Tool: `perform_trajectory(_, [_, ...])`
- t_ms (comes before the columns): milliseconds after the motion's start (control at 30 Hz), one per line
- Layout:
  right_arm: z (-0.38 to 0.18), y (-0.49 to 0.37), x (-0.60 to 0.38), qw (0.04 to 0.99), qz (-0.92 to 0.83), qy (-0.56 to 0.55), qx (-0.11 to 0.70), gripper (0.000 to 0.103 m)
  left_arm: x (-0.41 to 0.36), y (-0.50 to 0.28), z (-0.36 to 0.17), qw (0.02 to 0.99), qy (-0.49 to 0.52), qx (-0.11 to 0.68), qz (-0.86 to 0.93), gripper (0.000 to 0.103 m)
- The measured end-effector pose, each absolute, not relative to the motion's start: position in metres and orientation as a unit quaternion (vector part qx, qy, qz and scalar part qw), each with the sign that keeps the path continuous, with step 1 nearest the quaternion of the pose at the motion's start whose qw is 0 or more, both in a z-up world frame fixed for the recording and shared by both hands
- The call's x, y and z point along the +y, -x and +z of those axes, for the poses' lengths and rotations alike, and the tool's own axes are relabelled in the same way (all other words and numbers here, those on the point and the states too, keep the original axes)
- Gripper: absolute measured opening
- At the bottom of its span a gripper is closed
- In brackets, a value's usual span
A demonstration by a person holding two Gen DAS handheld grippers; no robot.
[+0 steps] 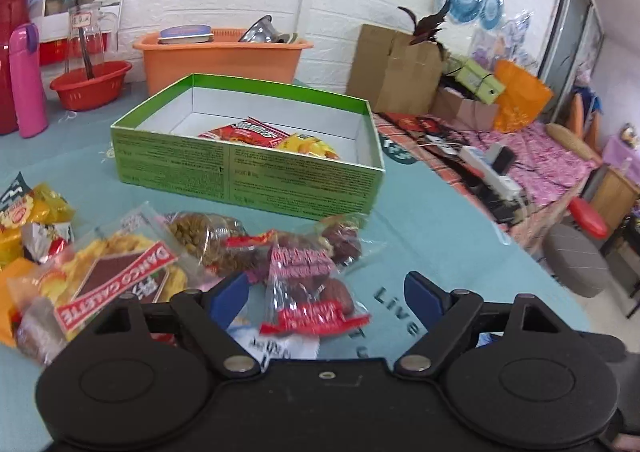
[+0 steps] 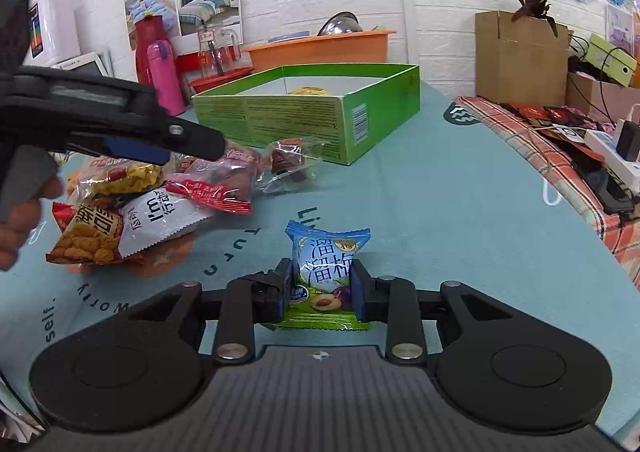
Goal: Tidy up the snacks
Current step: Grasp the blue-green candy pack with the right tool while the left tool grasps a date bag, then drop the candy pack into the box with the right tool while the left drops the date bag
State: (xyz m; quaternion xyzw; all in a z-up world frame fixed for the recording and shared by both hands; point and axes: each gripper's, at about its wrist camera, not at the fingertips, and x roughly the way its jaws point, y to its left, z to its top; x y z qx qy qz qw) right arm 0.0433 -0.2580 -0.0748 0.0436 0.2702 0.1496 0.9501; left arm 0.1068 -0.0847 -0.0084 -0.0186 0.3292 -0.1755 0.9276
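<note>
Two wrist cameras look forward and downward along their grippers, low over the bench (image 1: 440,211). The left view sits close above the snack pile (image 1: 168,252), facing the green box (image 1: 248,175) and white brick wall. The right view, seemingly farther back, shares box (image 2: 312,111), pile (image 2: 160,195), wall, and catches the left gripper (image 2: 160,147) side-on.

The tabletop (image 2: 460,211) wears a matt teal cloth with printed lettering, and on it the open green box (image 1: 256,175) looks like smooth printed cardboard with a plain white inside. The blue-and-green plum packet (image 2: 326,276) is glossy foil-like plastic, while the clear red-ended wrappers (image 1: 308,284) are shiny, crinkled film. Each black hand-held gripper (image 2: 320,290) is matt plastic with bright metal pivot pins and blue pads (image 1: 420,300).
</note>
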Motion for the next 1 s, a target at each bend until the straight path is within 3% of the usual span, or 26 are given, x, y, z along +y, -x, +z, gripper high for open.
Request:
perform_trajectory(200, [-0.076,-0.045,-0.263,0.95,0.155,-0.053,0.268,0.053,-0.099,-0.138,-0.027,0.919,0.001,0.363,-0.151,0.103])
perform_trajectory(233, [-0.076,-0.045,-0.263,0.949,0.156,-0.053,0.267,0.053,-0.098,-0.14,-0.03,0.917,0.0,0.368,-0.152,0.087])
perform_trajectory(267, [-0.077,-0.046,-0.263,0.949,0.157,-0.054,0.267,0.054,-0.099,-0.14,-0.032,0.918,-0.006,0.369,-0.147,0.079])
perform_trajectory(300, [-0.077,-0.047,-0.263,0.949,0.158,-0.054,0.266,0.054,-0.098,-0.139,-0.033,0.919,-0.012,0.367,-0.145,0.077])
perform_trajectory(400, [-0.077,-0.05,-0.263,0.95,0.158,-0.056,0.264,0.054,-0.098,-0.138,-0.032,0.918,-0.01,0.367,-0.148,0.077])
perform_trajectory(500, [-0.078,-0.052,-0.261,0.951,0.156,-0.057,0.262,0.054,-0.101,-0.139,-0.034,0.918,-0.017,0.367,-0.148,0.089])
perform_trajectory(733, [-0.078,-0.052,-0.259,0.952,0.154,-0.05,0.26,0.051,-0.104,-0.136,-0.036,0.916,-0.035,0.366,-0.162,0.077])
perform_trajectory(1000, [-0.052,-0.058,-0.249,0.953,0.185,-0.045,0.236,0.049,-0.08,-0.112,0.003,0.917,0.024,0.336,-0.213,0.076])
